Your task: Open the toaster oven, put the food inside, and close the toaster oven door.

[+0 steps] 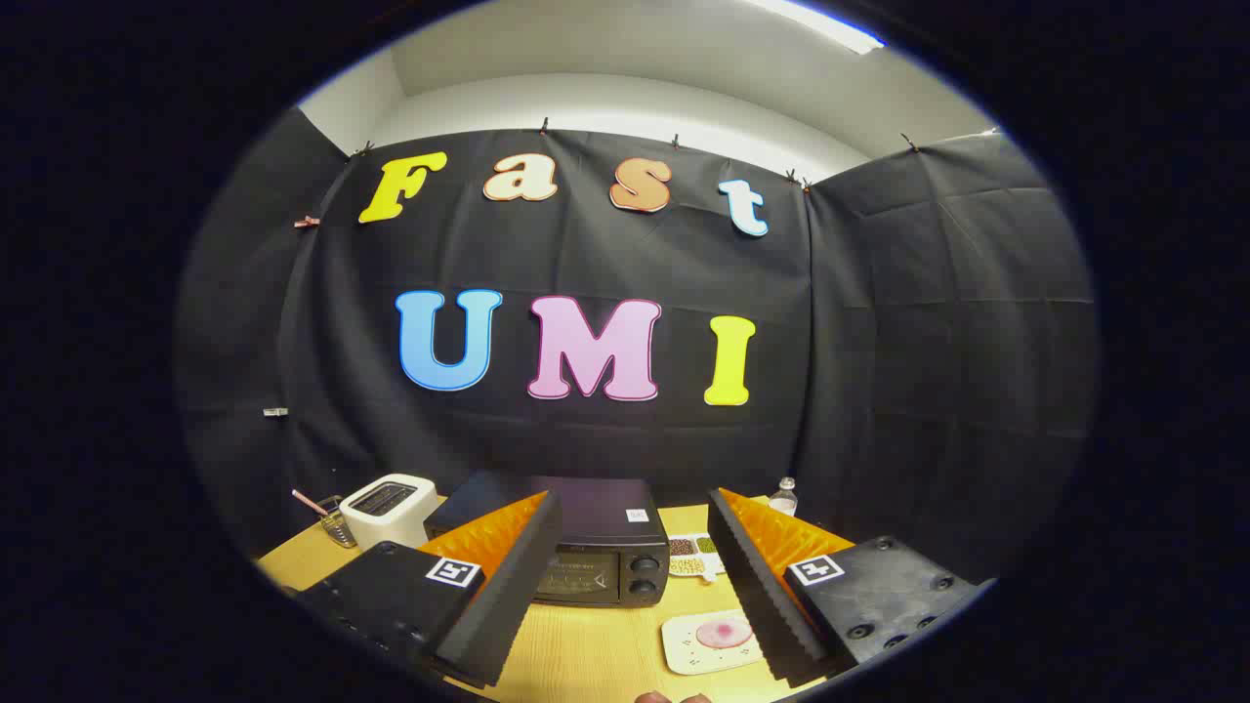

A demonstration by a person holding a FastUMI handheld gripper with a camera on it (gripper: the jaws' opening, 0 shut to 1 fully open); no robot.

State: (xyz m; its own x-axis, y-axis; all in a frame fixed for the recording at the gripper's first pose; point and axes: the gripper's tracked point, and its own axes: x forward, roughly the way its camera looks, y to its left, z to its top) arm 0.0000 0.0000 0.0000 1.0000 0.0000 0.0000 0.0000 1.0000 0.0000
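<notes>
My gripper [625, 576] hangs spread and empty; I should come down squarely on the shut toaster oven [586, 552] door's top edge first.

The toaster oven [596, 552] stands mid-table [586, 654], beyond the spread fingers of the gripper [635, 586]. A plate [711, 641] lies before it, lower right. A toaster [389, 510] sits to its left, a bottle [782, 497] behind right.

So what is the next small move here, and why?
Probably bring the gripper forward to the top of the oven door: the door looks shut, the fingers are open and hold nothing, and the food lies on its plate.
</notes>
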